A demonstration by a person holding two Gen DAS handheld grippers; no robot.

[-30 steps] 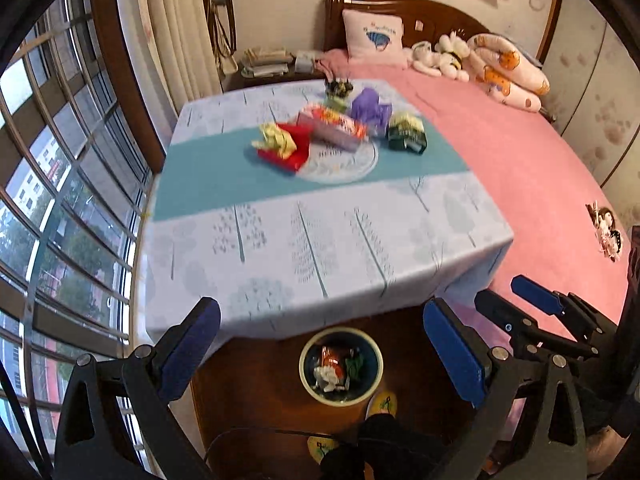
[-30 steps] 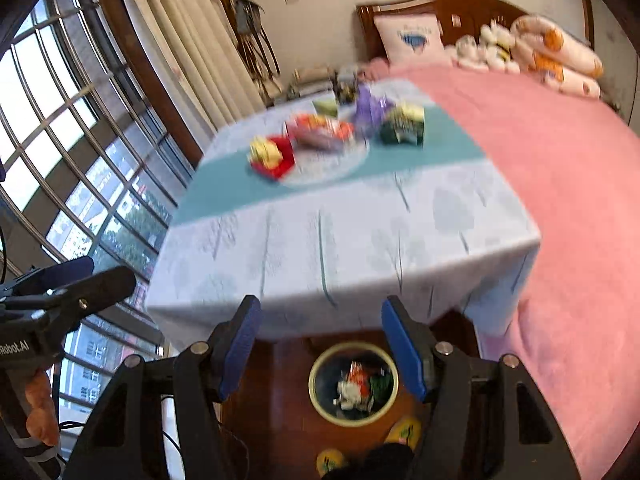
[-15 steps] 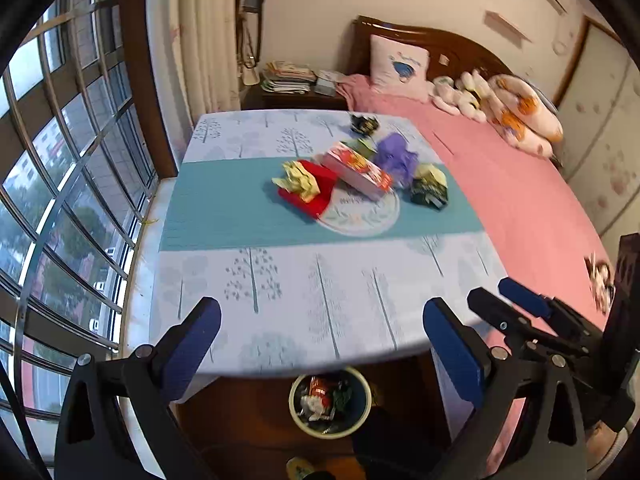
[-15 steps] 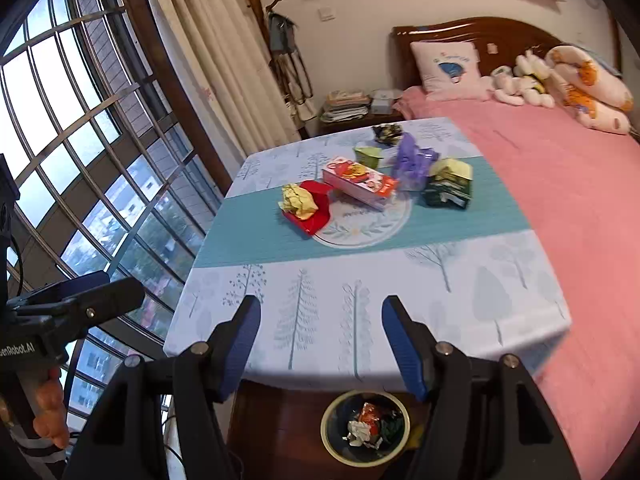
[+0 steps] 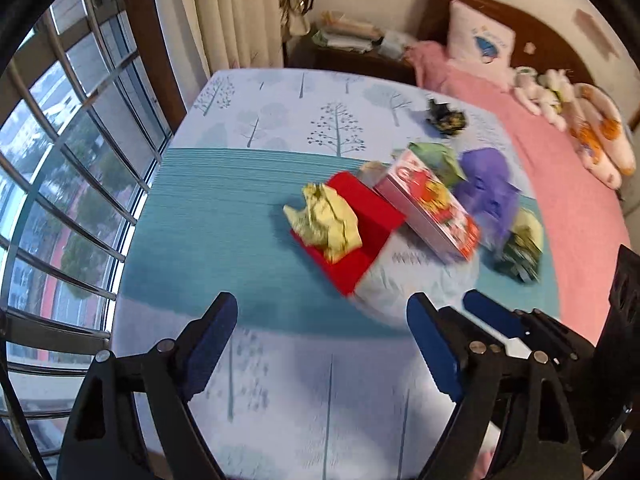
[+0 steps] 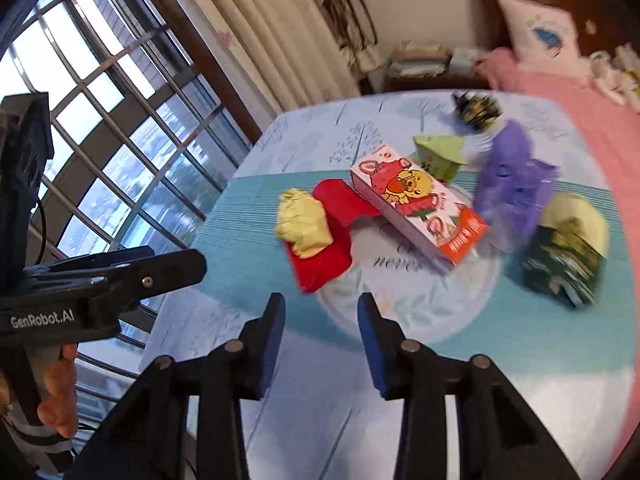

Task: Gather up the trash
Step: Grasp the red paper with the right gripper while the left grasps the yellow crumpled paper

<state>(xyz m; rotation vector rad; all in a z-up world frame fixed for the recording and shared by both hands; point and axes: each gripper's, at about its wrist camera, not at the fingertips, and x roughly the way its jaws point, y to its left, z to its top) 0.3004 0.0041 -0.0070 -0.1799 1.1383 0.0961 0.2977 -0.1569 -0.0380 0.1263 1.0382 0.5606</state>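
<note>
Trash lies in a cluster on the table's teal band. A crumpled yellow wrapper (image 5: 326,220) (image 6: 302,228) rests on a red box (image 5: 360,236) (image 6: 328,236). Beside it lie a pink cartoon carton (image 5: 432,208) (image 6: 416,208), a purple bag (image 5: 488,192) (image 6: 512,184), a green packet (image 5: 436,156) (image 6: 440,152), a dark green bag (image 5: 520,244) (image 6: 564,256) and a dark wrapper (image 5: 446,118) (image 6: 476,108). My left gripper (image 5: 320,340) is wide open and empty, short of the red box. My right gripper (image 6: 320,320) is open and empty, just before the red box.
The tree-print tablecloth (image 5: 280,380) covers the table. A barred window (image 5: 60,160) lies to the left, a pink bed (image 5: 560,168) to the right, curtains (image 5: 240,12) and a nightstand with books (image 5: 348,36) behind. The right gripper (image 5: 500,320) shows beside the left one.
Both grippers have risen from the floor bin and moved forward over the table toward the trash. The bin has dropped out of view. Both stay open.
</note>
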